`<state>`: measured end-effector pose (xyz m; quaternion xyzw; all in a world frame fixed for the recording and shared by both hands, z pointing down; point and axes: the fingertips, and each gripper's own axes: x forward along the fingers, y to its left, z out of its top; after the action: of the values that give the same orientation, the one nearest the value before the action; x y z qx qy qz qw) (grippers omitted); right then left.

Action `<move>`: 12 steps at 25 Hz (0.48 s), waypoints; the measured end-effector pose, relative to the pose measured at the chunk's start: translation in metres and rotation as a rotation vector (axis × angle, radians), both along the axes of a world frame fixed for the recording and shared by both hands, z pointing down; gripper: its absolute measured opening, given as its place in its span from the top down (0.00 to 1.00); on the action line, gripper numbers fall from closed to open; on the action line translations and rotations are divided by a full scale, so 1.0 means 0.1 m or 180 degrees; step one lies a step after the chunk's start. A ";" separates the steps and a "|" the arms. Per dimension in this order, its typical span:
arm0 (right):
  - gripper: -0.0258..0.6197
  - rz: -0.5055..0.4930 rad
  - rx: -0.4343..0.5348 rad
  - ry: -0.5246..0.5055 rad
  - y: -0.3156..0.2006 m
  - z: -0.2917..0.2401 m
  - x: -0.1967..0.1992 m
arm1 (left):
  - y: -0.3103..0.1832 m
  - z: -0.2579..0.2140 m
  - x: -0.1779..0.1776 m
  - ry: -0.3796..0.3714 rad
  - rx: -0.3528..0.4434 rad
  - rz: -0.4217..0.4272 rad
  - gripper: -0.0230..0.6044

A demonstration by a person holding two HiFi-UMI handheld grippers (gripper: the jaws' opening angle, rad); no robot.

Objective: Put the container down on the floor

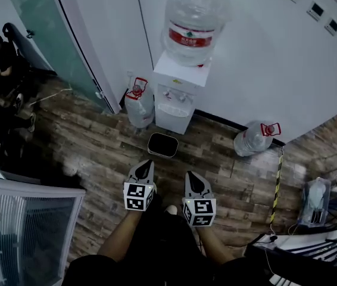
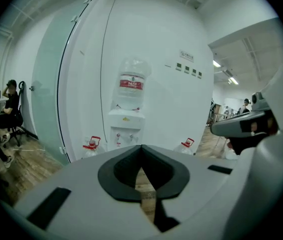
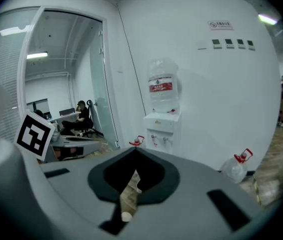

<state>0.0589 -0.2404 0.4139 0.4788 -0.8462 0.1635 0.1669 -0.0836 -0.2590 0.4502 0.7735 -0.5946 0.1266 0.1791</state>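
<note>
A small black container stands on the wooden floor in front of the white water dispenser. It is out of sight in both gripper views. My left gripper hangs just short of the container, slightly to its left, jaws shut with nothing between them. My right gripper hangs beside it on the right, also shut and empty. In the left gripper view the gripper points at the dispenser. In the right gripper view the gripper points left of the dispenser.
A large water bottle sits on top of the dispenser. Two smaller bottles with red handles stand on the floor, one to its left and one to its right. A glass door is at the left, where a person sits. Yellow-black tape runs along the floor.
</note>
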 end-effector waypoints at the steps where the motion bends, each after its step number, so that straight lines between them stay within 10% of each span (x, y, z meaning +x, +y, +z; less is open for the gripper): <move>1: 0.95 -0.0004 0.0014 0.0007 0.05 -0.06 0.00 | 0.07 -0.07 0.05 0.0035 -0.0021 -0.0004 0.94; 12: 0.95 -0.0108 -0.0035 0.0028 0.25 -0.15 0.01 | 0.27 -0.16 0.33 0.0039 -0.0064 0.0107 0.94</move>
<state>0.0602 -0.2150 0.3986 0.4642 -0.8526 0.1632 0.1761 -0.0509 -0.2323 0.4340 0.7823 -0.5791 0.1308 0.1883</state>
